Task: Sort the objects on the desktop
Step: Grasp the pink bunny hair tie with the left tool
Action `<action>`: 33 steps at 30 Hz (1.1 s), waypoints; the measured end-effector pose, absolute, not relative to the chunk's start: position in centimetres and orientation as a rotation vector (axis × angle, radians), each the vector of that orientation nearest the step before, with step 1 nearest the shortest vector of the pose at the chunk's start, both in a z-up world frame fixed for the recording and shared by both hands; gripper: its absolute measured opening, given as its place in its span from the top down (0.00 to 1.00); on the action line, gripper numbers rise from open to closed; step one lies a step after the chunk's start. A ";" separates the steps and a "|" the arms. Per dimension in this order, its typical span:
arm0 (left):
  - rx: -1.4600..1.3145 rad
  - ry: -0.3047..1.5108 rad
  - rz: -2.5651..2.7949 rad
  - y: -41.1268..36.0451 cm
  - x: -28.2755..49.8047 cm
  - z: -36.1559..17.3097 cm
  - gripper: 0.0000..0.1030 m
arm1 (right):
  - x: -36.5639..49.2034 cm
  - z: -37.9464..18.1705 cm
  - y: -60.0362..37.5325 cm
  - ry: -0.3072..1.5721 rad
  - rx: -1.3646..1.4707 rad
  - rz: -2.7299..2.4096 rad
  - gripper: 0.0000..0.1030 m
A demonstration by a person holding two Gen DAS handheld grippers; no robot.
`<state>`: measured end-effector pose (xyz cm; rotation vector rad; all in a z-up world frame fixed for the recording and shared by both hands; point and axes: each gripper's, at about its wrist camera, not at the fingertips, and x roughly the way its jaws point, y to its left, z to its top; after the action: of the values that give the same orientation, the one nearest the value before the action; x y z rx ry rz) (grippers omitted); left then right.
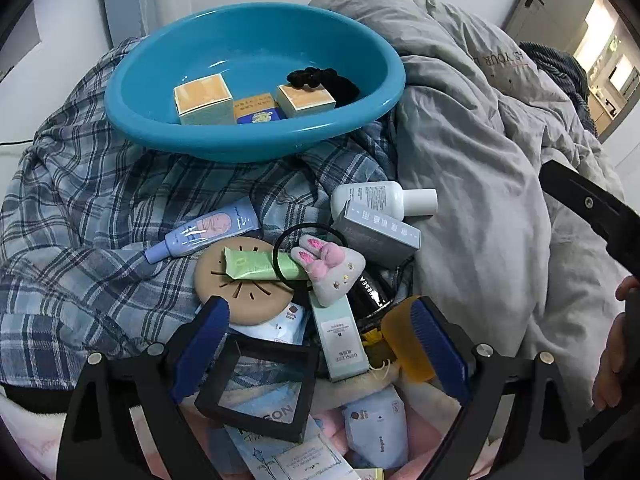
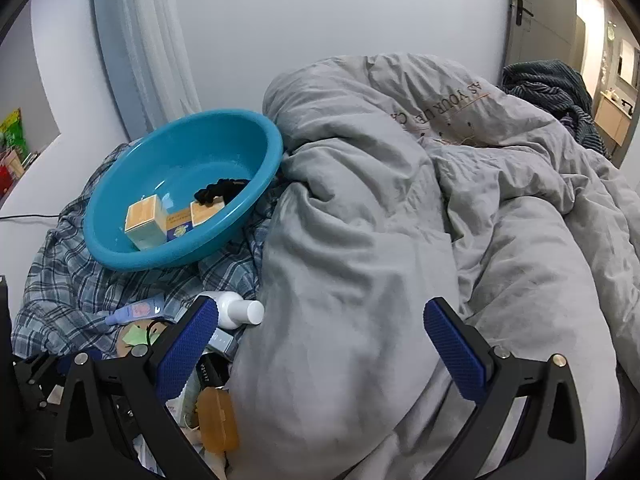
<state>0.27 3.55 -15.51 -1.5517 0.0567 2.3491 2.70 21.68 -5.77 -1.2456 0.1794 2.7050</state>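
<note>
A heap of small toiletries lies on a plaid shirt (image 1: 100, 216). My left gripper (image 1: 320, 340) hovers open over the heap, pads apart. Between its fingers sit a black square frame (image 1: 260, 384), a pale green box (image 1: 340, 336) and an orange case (image 1: 404, 336); the pads press on none of them. Just beyond are a plush bunny clip (image 1: 332, 268), a green tube (image 1: 256, 266) on a tan disc (image 1: 244, 304), a lavender tube (image 1: 204, 232), a grey box (image 1: 376, 236) and a white bottle (image 1: 384, 198). My right gripper (image 2: 320, 308) is open over the grey duvet (image 2: 360, 240), holding nothing.
A teal basin (image 1: 256, 140) rests behind the heap on the shirt, holding three small boxes and a black scrunchie (image 1: 324, 80). The rumpled duvet fills the right side. A person's hand (image 1: 612, 352) shows at the right edge. A wall and curtain (image 2: 152, 40) stand behind.
</note>
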 end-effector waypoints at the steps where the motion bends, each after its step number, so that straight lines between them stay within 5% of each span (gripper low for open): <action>1: -1.555 0.058 2.349 3.7 0.2 -15.5 0.09 | 2.7 -5.8 21.6 0.179 -1.250 2.709 0.01; 14: -1.641 0.024 2.273 5.1 -2.3 -18.7 0.10 | 2.3 -7.0 21.8 0.218 -1.316 2.713 0.01; 21: -1.709 -0.004 2.248 6.0 -3.9 -20.7 0.25 | 2.2 -7.5 21.5 0.190 -1.340 2.717 0.01; 27: -1.680 0.054 2.297 5.9 -4.3 -20.9 0.58 | 2.1 -7.8 20.9 0.153 -1.361 2.724 0.01; 33: -1.664 0.059 2.307 5.0 -3.7 -20.4 0.64 | 2.1 -7.9 20.9 0.150 -1.360 2.716 0.01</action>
<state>-3.72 5.05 -20.40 -1.6641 0.0586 2.3066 2.06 20.94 -7.91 -1.3601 0.1499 2.7159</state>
